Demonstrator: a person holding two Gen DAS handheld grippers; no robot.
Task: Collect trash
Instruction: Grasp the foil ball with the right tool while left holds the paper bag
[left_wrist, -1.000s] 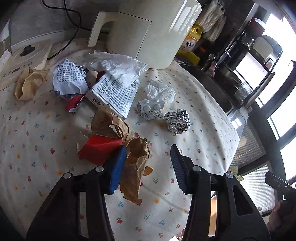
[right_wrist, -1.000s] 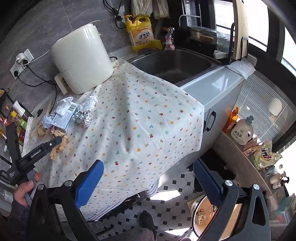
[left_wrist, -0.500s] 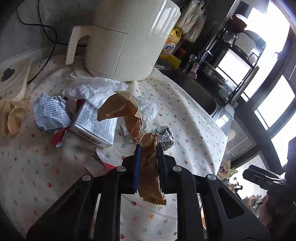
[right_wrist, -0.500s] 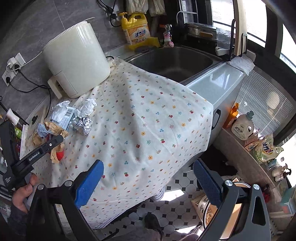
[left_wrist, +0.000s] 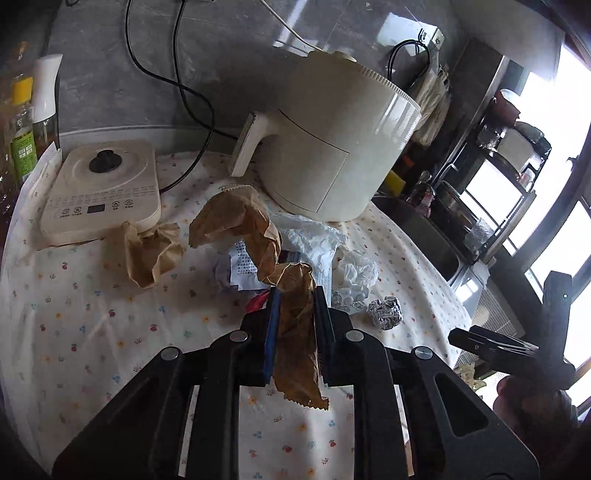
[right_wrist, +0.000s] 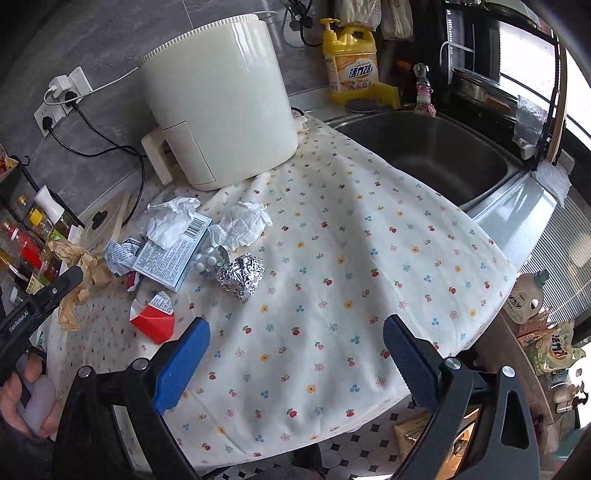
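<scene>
1. The left gripper (left_wrist: 294, 317) is clamping together on a brown paper strip (left_wrist: 255, 236), holding it clear of the cloth (left_wrist: 92, 332) so it can go to the trash; no bin is showing clearly.
2. More trash is lying near the fryer (right_wrist: 221, 99): a second brown wad (left_wrist: 147, 254), a box (right_wrist: 173, 254), white tissue (right_wrist: 242, 225), a foil ball (right_wrist: 242, 275) and a red carton (right_wrist: 153, 321).
3. The right gripper (right_wrist: 295, 363) is hanging with jaws wide apart and empty over the cloth's front edge, likely readying for the foil or carton.
</scene>
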